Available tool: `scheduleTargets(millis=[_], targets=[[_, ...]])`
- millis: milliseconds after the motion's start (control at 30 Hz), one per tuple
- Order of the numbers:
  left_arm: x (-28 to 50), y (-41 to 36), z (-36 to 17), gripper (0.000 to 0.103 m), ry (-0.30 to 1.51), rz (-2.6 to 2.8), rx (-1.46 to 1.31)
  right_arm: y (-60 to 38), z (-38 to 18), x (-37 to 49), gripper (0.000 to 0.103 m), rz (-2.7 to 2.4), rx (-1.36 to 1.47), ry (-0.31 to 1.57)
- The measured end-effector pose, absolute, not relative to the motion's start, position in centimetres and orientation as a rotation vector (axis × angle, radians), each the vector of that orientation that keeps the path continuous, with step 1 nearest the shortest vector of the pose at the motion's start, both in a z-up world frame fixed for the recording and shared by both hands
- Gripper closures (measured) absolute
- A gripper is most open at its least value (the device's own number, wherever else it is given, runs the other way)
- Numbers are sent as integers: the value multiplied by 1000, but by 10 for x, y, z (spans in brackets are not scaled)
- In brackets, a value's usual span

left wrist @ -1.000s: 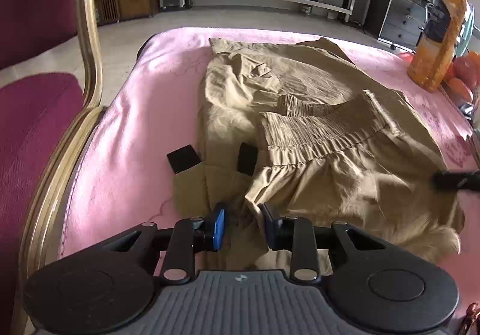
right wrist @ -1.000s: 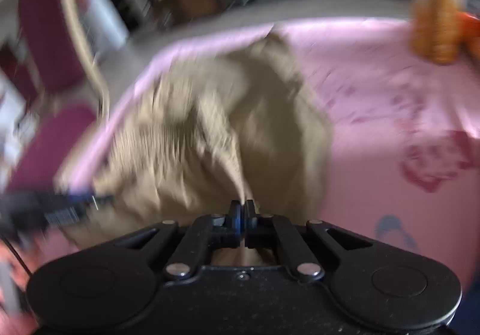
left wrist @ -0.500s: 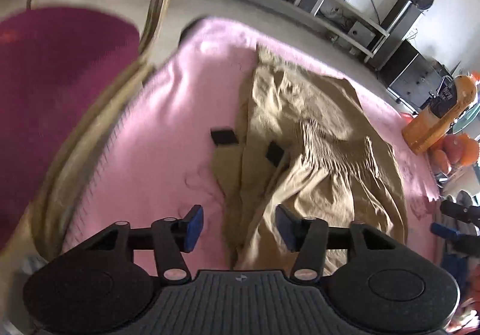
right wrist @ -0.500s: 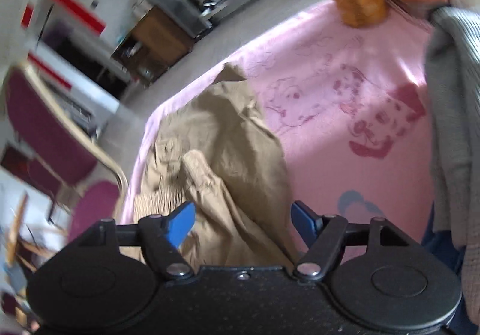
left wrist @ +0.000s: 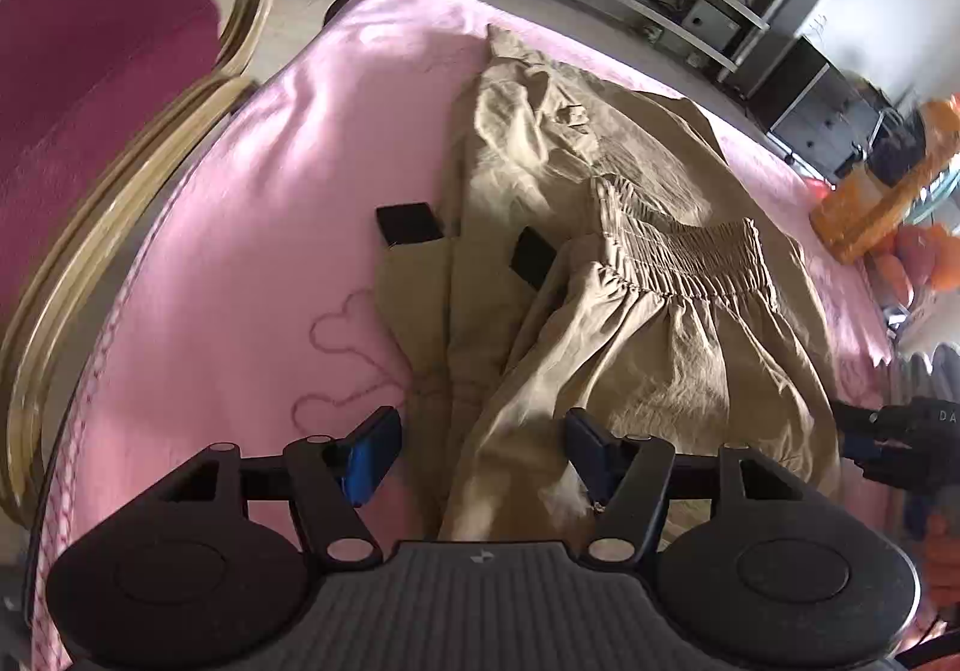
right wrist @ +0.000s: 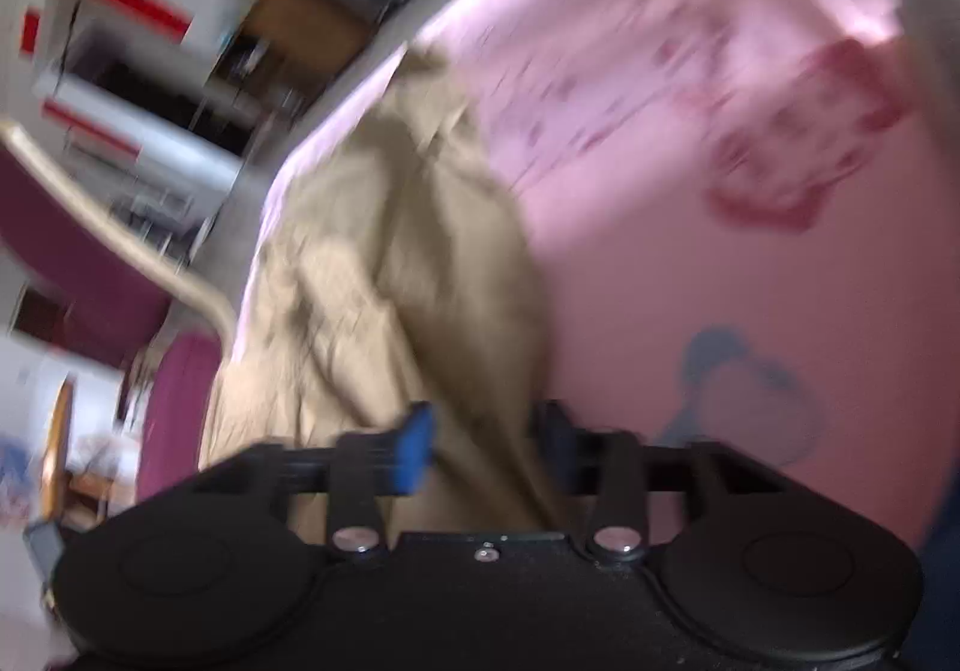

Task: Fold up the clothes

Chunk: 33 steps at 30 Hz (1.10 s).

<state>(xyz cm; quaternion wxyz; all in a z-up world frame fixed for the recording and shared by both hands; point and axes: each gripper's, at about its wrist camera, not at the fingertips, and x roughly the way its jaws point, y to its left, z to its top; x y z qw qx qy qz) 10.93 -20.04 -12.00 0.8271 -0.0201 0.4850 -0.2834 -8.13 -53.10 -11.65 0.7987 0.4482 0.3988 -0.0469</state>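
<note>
Khaki trousers [left wrist: 606, 275] are lying folded on the pink-covered desk [left wrist: 252, 227]. Left gripper [left wrist: 480, 452] jaws are spreading, pinching nothing; right gripper [right wrist: 483, 449] jaws are closing around trouser fabric, pads not yet pressing.

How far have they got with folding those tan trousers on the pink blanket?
Partly done: the tan trousers lie doubled, elastic waistband on top, on the pink blanket. The left gripper is opening, gripping nothing; the right gripper is closing over the near edge, not yet pinching. Further folds and smoothing probably remain.
</note>
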Motion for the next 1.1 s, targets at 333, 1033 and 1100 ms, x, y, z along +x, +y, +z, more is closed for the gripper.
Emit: scheduleTargets(millis=[333, 1033, 1100], targets=[[94, -229, -105, 89, 913, -642, 124, -489, -96, -73, 98, -155, 686, 888], [6, -185, -40, 79, 771, -713, 181, -472, 23, -181, 67, -217, 428, 723], [6, -196, -39, 80, 765, -799, 209, -476, 32, -172, 66, -200, 405, 715]])
